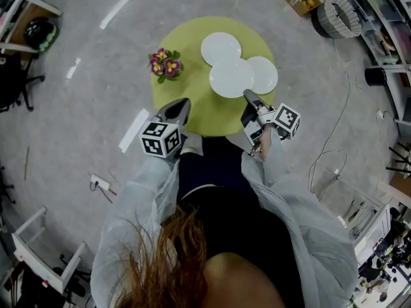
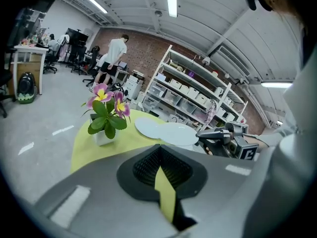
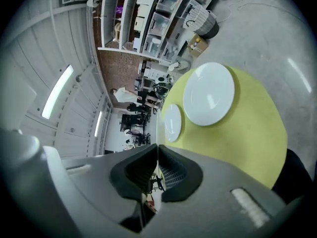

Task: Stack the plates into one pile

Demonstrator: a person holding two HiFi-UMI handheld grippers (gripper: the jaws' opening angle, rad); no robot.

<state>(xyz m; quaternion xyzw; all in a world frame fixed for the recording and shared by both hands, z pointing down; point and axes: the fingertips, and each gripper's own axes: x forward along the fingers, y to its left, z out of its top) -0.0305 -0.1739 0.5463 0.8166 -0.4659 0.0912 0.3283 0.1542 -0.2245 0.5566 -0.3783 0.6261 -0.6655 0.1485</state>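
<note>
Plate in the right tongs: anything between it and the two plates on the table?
Nothing visible. The held plate, pinched at its rim by the right tongs, overlaps the far plate and the right-hand plate in the head view. The flower pot stands off to its left; the left tongs are nearer the person, clear of it.

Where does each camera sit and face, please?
Head view: on the person's head, steeply down onto the round yellow-green table; sleeves, left gripper and right gripper show.
Left gripper view: on that gripper, facing across the table past the potted pink flowers; its shut jaws show.
Right gripper view: on that gripper, rolled sideways, facing across the table; its jaws pinch a round white plate.
All share the table and white plates.
</note>
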